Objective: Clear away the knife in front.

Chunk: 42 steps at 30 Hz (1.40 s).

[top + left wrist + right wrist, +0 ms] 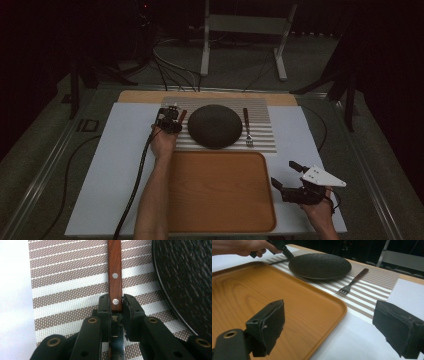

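A knife with a wooden riveted handle [115, 265] lies on the striped placemat [70, 290], left of the dark round plate [215, 126]. My left gripper [116, 305] is shut on the handle's lower end, with the steel blade [117, 347] running back under the jaws. In the high view the left gripper [170, 120] sits at the plate's left edge. My right gripper [282, 172] hovers open by the right edge of the wooden tray [220, 192]; its pads [270, 325] stand wide apart with nothing between them.
A fork [247, 128] with a wooden handle lies on the placemat to the right of the plate. The tray [262, 297] has nothing on it. A white sheet [115, 165] covers the table around the placemat.
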Tool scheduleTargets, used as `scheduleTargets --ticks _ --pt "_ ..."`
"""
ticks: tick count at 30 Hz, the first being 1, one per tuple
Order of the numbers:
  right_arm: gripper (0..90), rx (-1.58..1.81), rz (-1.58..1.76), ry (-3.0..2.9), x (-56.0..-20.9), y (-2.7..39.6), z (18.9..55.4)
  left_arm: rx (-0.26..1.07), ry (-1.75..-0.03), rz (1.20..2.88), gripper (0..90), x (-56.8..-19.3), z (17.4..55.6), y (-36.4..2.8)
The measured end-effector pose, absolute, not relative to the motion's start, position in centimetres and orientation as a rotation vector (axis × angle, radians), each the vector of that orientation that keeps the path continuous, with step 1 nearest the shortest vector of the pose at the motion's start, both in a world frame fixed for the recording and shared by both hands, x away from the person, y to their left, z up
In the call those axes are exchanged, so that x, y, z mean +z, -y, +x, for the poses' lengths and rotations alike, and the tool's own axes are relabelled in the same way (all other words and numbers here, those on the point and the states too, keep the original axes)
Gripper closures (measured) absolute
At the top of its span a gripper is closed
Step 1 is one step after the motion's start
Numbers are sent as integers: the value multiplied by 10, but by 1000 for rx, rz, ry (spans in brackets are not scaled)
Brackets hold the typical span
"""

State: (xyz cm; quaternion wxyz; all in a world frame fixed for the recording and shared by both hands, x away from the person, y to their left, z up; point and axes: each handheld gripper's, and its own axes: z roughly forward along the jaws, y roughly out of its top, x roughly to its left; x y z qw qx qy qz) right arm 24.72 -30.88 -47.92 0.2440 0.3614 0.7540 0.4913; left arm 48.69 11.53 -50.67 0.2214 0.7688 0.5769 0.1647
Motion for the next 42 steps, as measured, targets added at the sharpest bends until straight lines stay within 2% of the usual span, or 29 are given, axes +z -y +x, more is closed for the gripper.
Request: scheduleTargets --ticks 5,11,15,23,42 --pt "109 1340 987 -2061 -479 308 247 420 -1590 2132 770 -506 490 -118" --pt "109 1341 989 -2062 -479 309 247 465 -1568 2195 782 -504 490 -112" --pt "109 1342 988 -2062 -479 309 247 446 -1573 2180 784 -504 491 -115" --pt "109 1334 985 -2068 -480 308 248 509 -1568 2152 784 -492 486 -123" --pt "109 1333 983 -2074 -480 308 248 543 -1553 2091 784 -476 480 -133"
